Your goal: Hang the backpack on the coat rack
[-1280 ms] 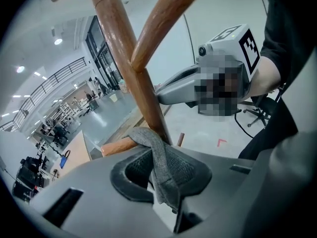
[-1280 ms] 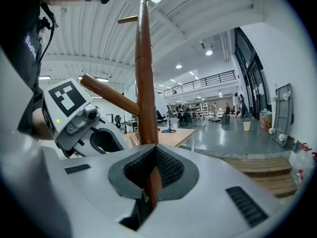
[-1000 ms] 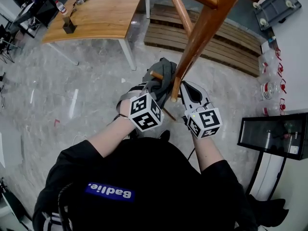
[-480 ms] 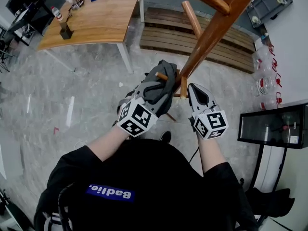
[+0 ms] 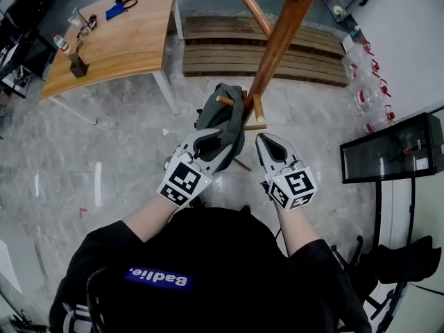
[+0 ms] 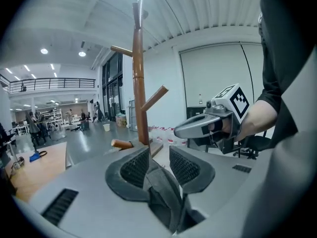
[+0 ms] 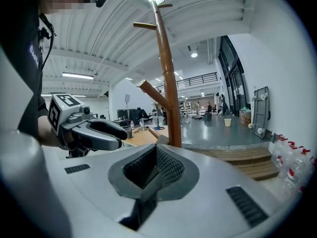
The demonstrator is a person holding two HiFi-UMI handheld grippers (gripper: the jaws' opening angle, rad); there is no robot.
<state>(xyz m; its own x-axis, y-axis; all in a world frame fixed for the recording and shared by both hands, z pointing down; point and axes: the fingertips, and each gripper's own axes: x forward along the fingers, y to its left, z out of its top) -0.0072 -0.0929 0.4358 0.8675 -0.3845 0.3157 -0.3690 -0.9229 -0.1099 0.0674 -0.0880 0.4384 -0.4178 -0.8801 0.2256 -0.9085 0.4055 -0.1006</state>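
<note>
The grey backpack [image 5: 220,116] hangs by its top from a low peg [image 5: 223,100] of the wooden coat rack [image 5: 277,47]. My left gripper [image 5: 211,136] sits just below and in front of it. In the left gripper view its jaws [image 6: 159,155] stand open, with the rack pole [image 6: 140,83] and a peg [image 6: 121,144] showing through the gap. A grey fold lies low between the pads, and neither pad presses on it. My right gripper [image 5: 263,139] is right of the pole, apart from the backpack. Its pads [image 7: 156,150] meet, shut on nothing, below the pole [image 7: 168,83].
A wooden table [image 5: 118,37] with small items stands at the far left. A slatted wooden platform [image 5: 208,54] lies behind the rack. Several water bottles [image 5: 368,96] and a black glass cabinet [image 5: 388,155] line the right wall. Marble floor surrounds the rack's base.
The left jaws have opened and let go of the backpack, which stays on the peg. Both grippers have drawn back from the rack toward the person.
</note>
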